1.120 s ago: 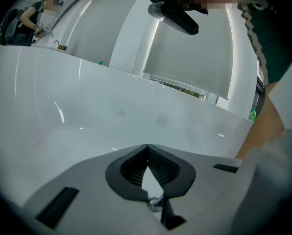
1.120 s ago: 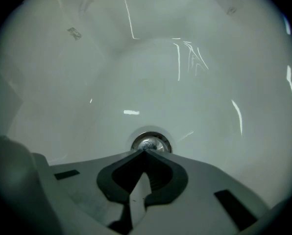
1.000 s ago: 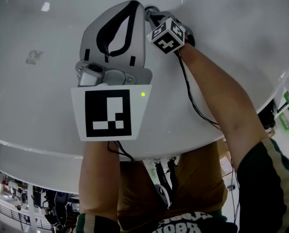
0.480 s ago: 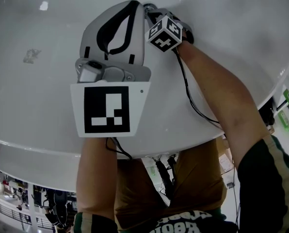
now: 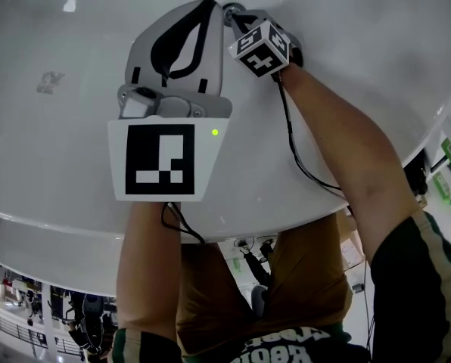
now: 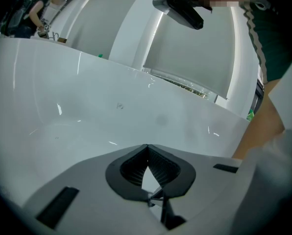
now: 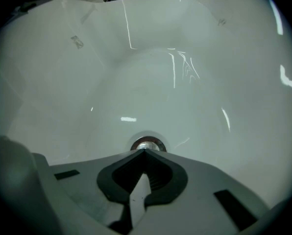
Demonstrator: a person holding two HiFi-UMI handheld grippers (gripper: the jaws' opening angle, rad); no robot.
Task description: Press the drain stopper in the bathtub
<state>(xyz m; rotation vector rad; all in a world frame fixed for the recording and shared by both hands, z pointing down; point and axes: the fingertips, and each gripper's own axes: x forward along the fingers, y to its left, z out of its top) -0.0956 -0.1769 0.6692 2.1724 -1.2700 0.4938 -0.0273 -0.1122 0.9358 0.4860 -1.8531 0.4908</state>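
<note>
The right gripper (image 7: 145,152) points down at the floor of the white bathtub (image 7: 195,62). Its fingers (image 7: 117,176) are pressed together and empty, with the tips at the near edge of the chrome drain stopper (image 7: 148,143). The left gripper (image 6: 147,146) hovers just beside it, fingers closed on nothing.

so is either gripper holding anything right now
Nothing. The left gripper and right gripper are both shut empty; the right's tips are at the drain stopper.
</note>
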